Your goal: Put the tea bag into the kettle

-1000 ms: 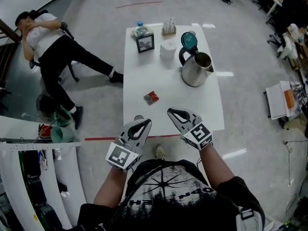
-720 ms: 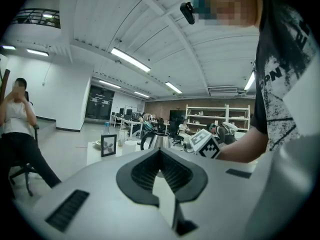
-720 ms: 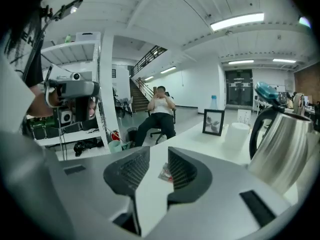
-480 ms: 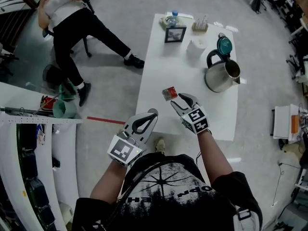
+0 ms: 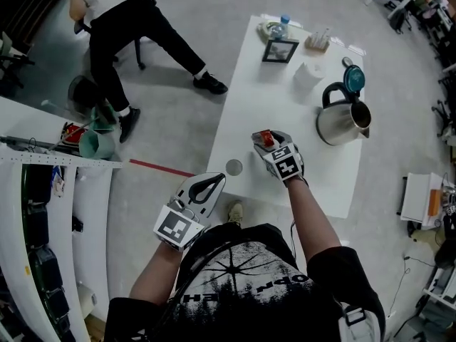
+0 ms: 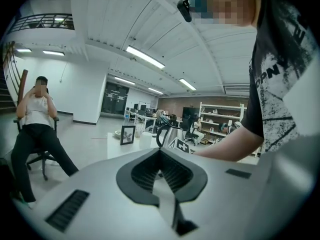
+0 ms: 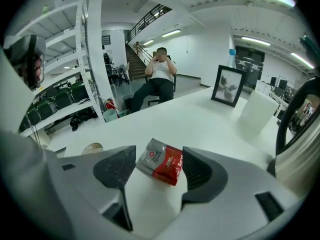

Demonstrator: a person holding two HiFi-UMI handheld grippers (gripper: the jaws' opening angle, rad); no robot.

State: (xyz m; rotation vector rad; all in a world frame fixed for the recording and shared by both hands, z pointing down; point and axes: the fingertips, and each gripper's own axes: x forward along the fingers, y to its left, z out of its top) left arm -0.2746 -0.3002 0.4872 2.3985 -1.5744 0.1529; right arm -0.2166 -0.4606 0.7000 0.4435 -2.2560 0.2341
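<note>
Straddling the tea bag, right tongs have just opened; left tongs sit together

Finding bare white tabletop between the red-and-silver foil tea bag and the steel kettle. Meeting clutter only at the far end: black picture frame, white cylinder.

table: white, long | frame: upright at far end, bottle just behind it | white cylinder: right of frame, perhaps a cup | disc: small, round, near table's near edge | person: seated, left of table | floor: red line, green bucket
</note>
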